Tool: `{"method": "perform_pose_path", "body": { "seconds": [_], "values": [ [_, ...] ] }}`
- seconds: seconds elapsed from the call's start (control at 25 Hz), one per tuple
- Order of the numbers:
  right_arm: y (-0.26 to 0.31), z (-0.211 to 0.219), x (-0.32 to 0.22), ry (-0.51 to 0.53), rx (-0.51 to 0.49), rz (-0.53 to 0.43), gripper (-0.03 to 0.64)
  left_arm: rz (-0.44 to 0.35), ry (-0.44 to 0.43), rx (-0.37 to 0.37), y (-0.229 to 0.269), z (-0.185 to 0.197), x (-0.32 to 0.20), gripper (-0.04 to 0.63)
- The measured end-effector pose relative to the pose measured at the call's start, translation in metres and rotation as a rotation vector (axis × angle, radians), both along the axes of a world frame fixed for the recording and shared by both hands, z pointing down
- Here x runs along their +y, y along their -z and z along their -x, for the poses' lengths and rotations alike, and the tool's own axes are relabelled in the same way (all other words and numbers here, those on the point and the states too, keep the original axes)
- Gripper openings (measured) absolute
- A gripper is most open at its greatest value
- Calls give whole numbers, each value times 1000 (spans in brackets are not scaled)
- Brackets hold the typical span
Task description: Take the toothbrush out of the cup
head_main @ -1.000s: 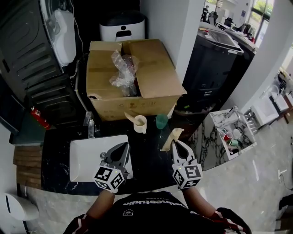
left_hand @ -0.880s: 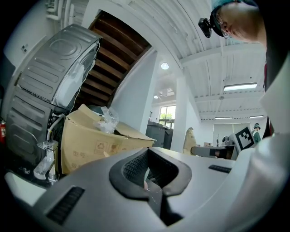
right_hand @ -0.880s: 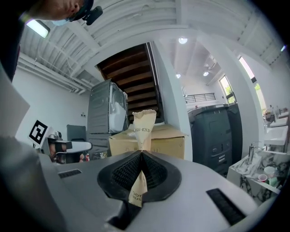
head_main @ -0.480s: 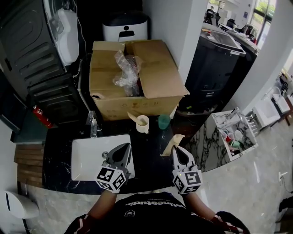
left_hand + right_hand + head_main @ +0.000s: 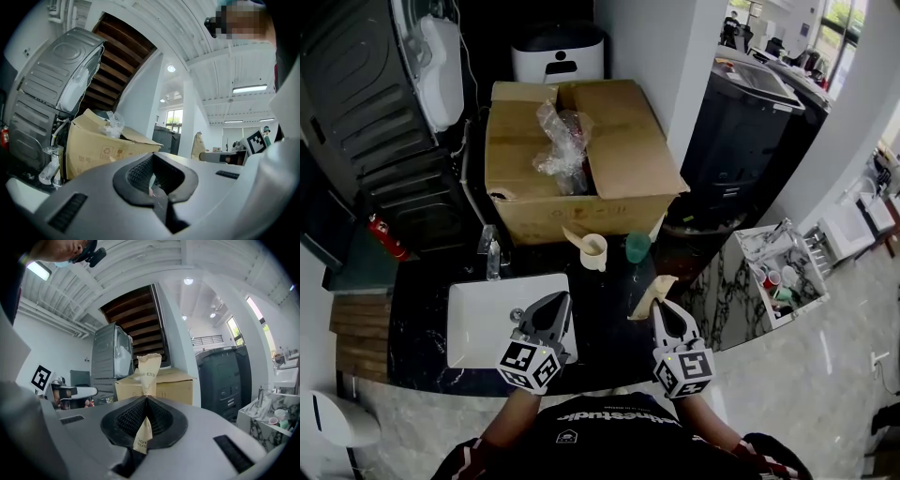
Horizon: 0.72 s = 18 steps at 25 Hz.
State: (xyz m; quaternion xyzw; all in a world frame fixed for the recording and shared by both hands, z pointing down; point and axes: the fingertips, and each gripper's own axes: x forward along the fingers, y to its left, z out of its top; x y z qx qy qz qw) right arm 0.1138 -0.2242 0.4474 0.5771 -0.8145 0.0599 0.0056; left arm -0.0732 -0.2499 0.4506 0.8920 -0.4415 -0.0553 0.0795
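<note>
Now my right gripper (image 5: 660, 307) clamps a tan paper packet (image 5: 650, 292) at the black stone countertop's (image 5: 605, 328) right edge; my left gripper (image 5: 560, 300) is closed, empty.

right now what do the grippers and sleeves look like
Both the left gripper and right gripper have light grey tapered jaws with black ribbed pads and a cube of black-and-white square markers. The person wears a black top; sleeves show red and white stripes.

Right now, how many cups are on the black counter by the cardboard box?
2. The small cream cup, holding a pale toothbrush, stands before the brown cardboard box; the small green cup stands just right of it. The box may hide others.
</note>
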Motion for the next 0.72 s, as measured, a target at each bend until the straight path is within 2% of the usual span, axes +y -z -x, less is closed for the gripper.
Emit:
{"method": "perform_pose_path", "body": {
  "seconds": [0.52,0.6,0.72],
  "values": [
    [2,-2,3,-4,-2,-10,38,2,-30,-18,-8,-13,-7,23],
    [2,-2,2,-3,2,-11,38,12,-31,-8,-11,-13,-14,81],
    [2,-5,2,-8,1,-8,38,25,-30,-16,-18,-13,-26,124]
  ]
}}
